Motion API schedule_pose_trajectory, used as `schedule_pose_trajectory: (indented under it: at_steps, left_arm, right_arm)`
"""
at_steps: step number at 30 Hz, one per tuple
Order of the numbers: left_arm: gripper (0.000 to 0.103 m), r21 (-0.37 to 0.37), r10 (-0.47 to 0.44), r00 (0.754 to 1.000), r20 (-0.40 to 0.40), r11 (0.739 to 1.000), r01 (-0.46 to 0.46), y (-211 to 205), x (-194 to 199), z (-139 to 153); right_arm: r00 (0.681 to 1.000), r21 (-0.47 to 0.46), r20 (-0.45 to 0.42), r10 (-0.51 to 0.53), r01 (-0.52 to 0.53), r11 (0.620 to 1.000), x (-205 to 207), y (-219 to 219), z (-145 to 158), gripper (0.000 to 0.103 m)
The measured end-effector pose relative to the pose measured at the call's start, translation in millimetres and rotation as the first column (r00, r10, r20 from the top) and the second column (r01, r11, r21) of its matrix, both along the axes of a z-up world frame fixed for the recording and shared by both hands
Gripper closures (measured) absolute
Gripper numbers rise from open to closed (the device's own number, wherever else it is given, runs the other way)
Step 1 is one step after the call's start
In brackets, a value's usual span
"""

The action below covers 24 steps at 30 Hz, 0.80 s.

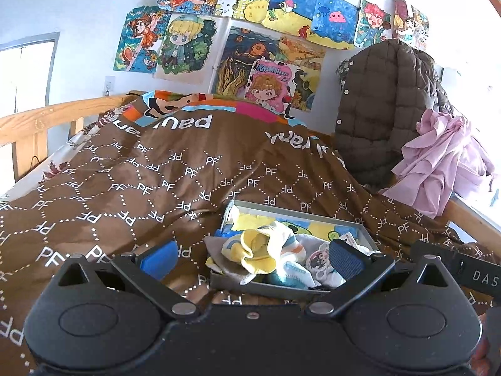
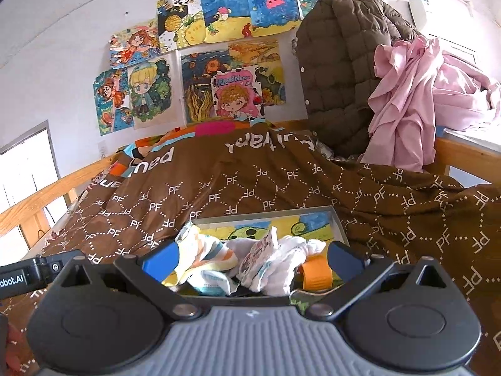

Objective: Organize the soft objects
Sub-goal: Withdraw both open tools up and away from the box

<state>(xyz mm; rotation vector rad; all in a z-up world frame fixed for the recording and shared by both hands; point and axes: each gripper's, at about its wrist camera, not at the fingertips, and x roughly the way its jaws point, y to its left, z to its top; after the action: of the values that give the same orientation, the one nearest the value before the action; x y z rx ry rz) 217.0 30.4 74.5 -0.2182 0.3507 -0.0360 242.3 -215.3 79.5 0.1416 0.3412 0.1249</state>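
Blue pads line our left fingers (image 1: 158,263), and our left gripper (image 1: 250,258) stands spread wide with nothing between them, hovering at the near end of the grey tray (image 1: 291,210). In this view the left pad sits outside the tray over the brown quilt (image 1: 156,172), while the right pad hangs over the tray's near right corner. Between them lies a crumpled yellow sock (image 1: 255,250), heaped on the near part of the tray, with a white sock striped in orange and pale blue (image 1: 289,246) just beside it.

Our right gripper (image 2: 250,258) is likewise held wide open and empty, its blue fingers (image 2: 161,261) flanking the near edge of the same tray (image 2: 339,222). A white, orange and yellow sock (image 2: 206,255) lies in the tray's near left part; bunched white cloth (image 2: 288,263) sits to its right, and an orange piece (image 2: 314,271) lies at the near right corner, close to our right finger. Whether that finger touches it we cannot tell. The tray's floor shows a yellow and blue cartoon picture.

Beyond the tray the quilt, printed with white PF marks, covers the bed up to the wooden rail (image 1: 47,119). Far right of the tray a brown quilted jacket (image 2: 341,62) and pink cloth (image 2: 407,94) are piled, and coloured drawings (image 2: 194,62) hang on the wall behind.
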Motion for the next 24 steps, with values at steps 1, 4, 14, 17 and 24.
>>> schedule_pose_trajectory:
  at_steps: [1,4,14,17,24]
  left_arm:
    - [0.001,0.001,0.001,1.0,0.002,1.0,-0.001,0.1,-3.2,-0.1]
    - [0.001,-0.002,0.003,1.0,0.009,1.0,-0.003,0.2,-14.0,0.3]
    - [0.001,0.01,0.005,1.0,0.018,1.0,-0.005,-2.7,-44.9,-1.4]
    - [0.001,0.013,0.007,1.0,0.015,1.0,-0.008,-2.3,-52.1,-3.4]
    - [0.001,0.017,0.013,1.0,0.014,1.0,-0.013,-0.1,-68.1,-6.8]
  right_arm:
    - [1.0,-0.001,0.0,0.003,-0.003,1.0,-3.2,0.9,0.5,0.0]
    - [1.0,-0.002,0.004,0.005,-0.005,1.0,-12.9,1.9,1.4,0.0]
    - [1.0,-0.007,0.008,0.017,-0.017,1.0,-41.0,5.7,2.2,0.0]
    - [1.0,-0.008,0.004,0.021,-0.021,1.0,-48.4,6.2,1.5,0.0]
    - [1.0,-0.012,-0.007,0.026,-0.026,1.0,-63.5,9.7,-0.7,0.0]
